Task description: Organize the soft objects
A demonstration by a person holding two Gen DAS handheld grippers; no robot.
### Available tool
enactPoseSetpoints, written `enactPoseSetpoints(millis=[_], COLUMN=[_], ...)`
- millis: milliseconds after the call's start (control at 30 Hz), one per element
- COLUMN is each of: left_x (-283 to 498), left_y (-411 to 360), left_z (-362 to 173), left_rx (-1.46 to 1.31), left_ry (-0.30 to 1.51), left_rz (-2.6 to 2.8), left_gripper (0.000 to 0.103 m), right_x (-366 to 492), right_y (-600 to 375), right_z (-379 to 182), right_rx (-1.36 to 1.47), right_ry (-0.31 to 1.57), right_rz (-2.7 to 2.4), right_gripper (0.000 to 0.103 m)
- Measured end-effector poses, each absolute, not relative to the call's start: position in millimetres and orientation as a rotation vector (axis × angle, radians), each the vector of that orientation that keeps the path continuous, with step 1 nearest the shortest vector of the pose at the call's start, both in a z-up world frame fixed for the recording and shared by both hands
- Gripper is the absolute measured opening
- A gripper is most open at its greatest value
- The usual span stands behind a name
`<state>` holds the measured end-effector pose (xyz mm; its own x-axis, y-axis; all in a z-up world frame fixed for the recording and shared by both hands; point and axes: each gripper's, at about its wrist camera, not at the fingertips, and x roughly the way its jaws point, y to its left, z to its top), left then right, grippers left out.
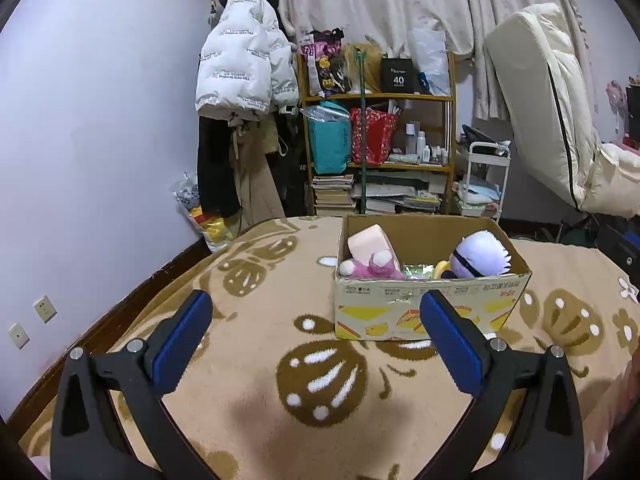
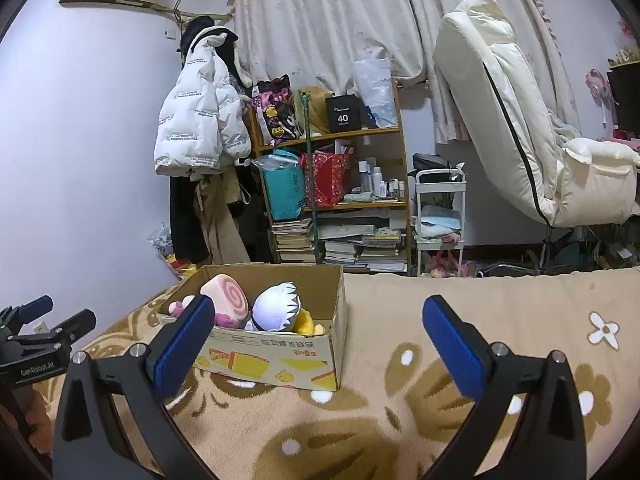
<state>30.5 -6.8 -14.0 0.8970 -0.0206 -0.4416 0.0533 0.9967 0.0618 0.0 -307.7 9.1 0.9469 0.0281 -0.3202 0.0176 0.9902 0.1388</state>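
A bed covered by a tan blanket [image 1: 248, 320] with brown floral motifs fills the foreground, while a wooden shelf [image 2: 332, 184] crammed with bags, bottles and stacked books stands against the far wall beside a white puffer jacket [image 1: 244, 60] hung on a rack. On the blanket sits an open cardboard box [image 1: 432, 304], printed with yellow pictures, holding the soft toys: a white-haired plush doll [image 2: 276, 308] with a dark band across its eyes lies at the box's right side, a pink swirl-roll cushion [image 2: 226, 294] leans at its left, a pink-and-white plush [image 1: 370, 266] rests against the cushion's front, and a yellow plush [image 2: 306, 320] is wedged beside the doll. The left gripper [image 1: 316, 312] hovers above the blanket short of the box, blue-padded jaws spread wide and empty. The right gripper [image 2: 320, 316] is likewise wide apart, gripping nothing, with the box ahead and to its left.
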Motion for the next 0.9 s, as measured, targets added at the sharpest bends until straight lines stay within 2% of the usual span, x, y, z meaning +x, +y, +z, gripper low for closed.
enactPoseSetpoints(millis=[900], left_x=[24.9], left_y=[-8.4], left_z=[-12.3], left_rx=[0.093], left_ry=[0.436], left_rz=[-0.034], left_gripper=[0.102], right_x=[-0.3], right_y=[-299.0], right_z=[4.0], right_rx=[0.137], right_ry=[0.339], right_rz=[-0.004], right_gripper=[0.103])
